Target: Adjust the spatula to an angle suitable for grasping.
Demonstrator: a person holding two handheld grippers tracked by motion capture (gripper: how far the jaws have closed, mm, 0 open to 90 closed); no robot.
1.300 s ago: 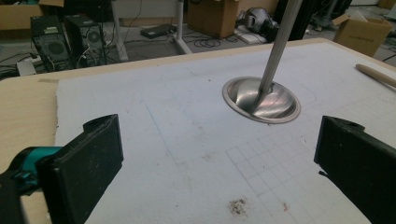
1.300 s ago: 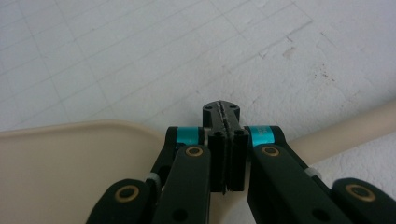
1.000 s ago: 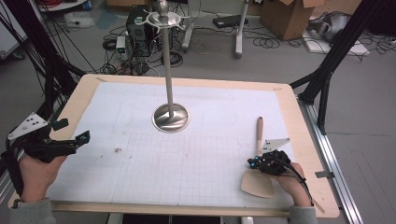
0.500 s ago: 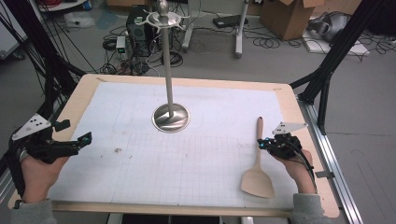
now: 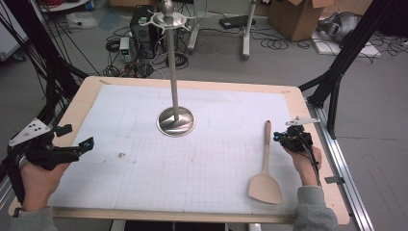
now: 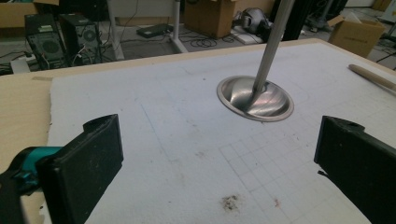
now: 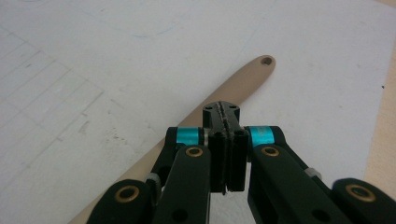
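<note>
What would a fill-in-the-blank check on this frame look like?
1. The wooden spatula lies flat on the white ____.
2. The right gripper, beside the spatula's handle, has its fingers ____.
3. The left gripper has its fingers ____, with nothing between them.
4. The metal stand rises from a round ____.

Missing words: mat; shut; open; base
</note>
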